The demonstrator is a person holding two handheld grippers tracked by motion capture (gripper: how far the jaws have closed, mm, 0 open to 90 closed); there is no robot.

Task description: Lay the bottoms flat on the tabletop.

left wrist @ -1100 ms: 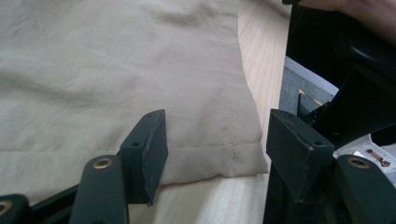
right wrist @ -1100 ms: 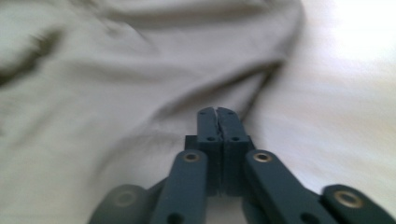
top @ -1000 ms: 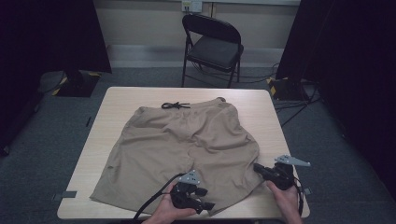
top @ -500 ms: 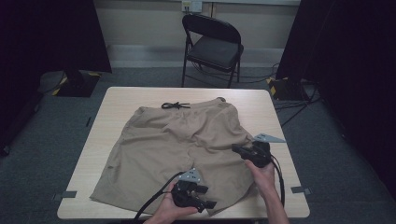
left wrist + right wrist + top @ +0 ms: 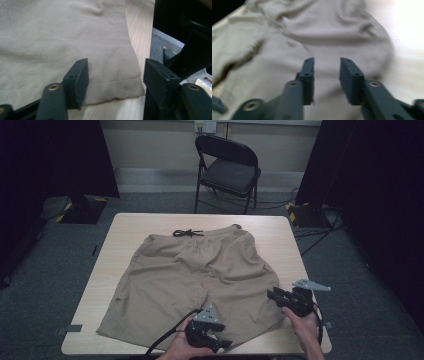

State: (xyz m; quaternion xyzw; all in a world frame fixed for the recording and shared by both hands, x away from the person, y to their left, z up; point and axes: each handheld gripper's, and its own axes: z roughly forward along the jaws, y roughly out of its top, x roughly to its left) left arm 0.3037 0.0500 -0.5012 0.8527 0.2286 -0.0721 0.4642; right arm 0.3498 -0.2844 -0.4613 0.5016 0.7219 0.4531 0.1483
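Two grippers are working at the lower edge of the frame, over khaki shorts point(image 5: 200, 280) that are lying flat across the middle of the wooden table point(image 5: 130, 227), waistband and black drawstring point(image 5: 188, 233) toward the top.

At lower centre-left, the left gripper point(image 5: 223, 343) is sitting where it was a second ago, hand under it, forearm coming in from the bottom. Its jaws are standing wide apart and have just been closing a little; in the left gripper view the hem corner of the shorts point(image 5: 120, 85) is lying between them, pads not pressing on it.

At lower right, the right gripper point(image 5: 274, 295) is back near the table's edge after reaching up over the shorts half a second ago. Its jaws, pointing left toward the hem, have just been opening and are now standing partly apart, holding nothing; in the right gripper view the rumpled cloth point(image 5: 319, 37) is lying beneath them.
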